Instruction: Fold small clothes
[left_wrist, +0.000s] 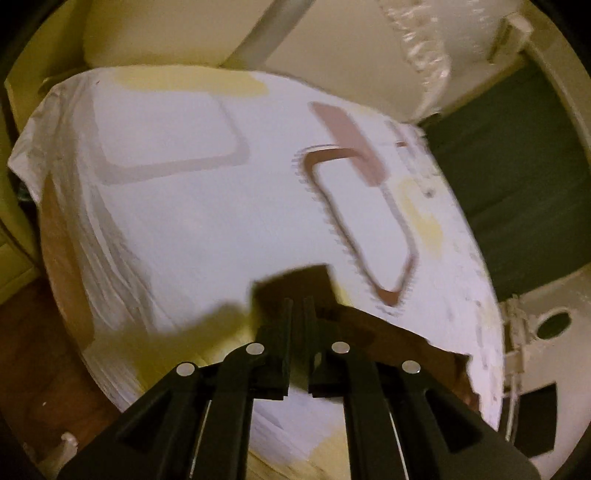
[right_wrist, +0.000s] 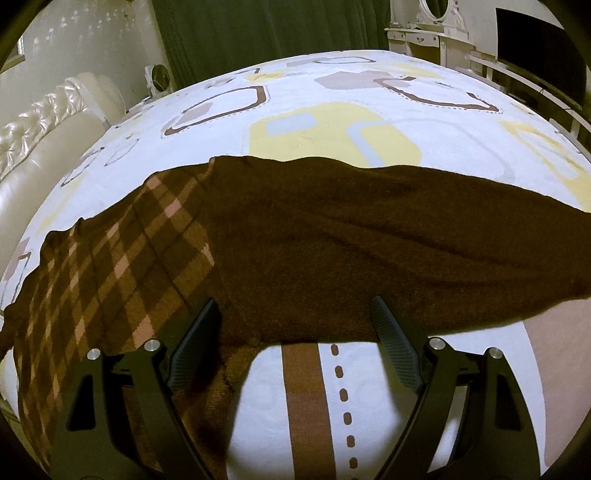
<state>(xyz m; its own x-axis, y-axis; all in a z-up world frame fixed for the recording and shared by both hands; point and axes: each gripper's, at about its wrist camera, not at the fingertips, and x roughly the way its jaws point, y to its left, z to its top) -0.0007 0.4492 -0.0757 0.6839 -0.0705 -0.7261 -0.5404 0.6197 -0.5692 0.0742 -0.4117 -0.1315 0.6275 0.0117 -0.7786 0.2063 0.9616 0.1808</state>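
Note:
A dark brown garment with a checked brown-and-peach part (right_wrist: 295, 243) lies spread across the patterned white bedspread (right_wrist: 332, 122). My right gripper (right_wrist: 295, 314) is open, its fingers (right_wrist: 395, 343) resting at the garment's near edge, with nothing between them. In the blurred left wrist view my left gripper (left_wrist: 298, 306) is shut on a corner of the brown garment (left_wrist: 291, 284), held above the bedspread (left_wrist: 184, 221).
A cream tufted headboard (right_wrist: 48, 122) stands at the left of the bed. A green curtain (right_wrist: 258, 33) hangs behind. A white dresser with an oval mirror (right_wrist: 432, 22) stands at the back right. Wooden floor (left_wrist: 44, 350) shows beside the bed.

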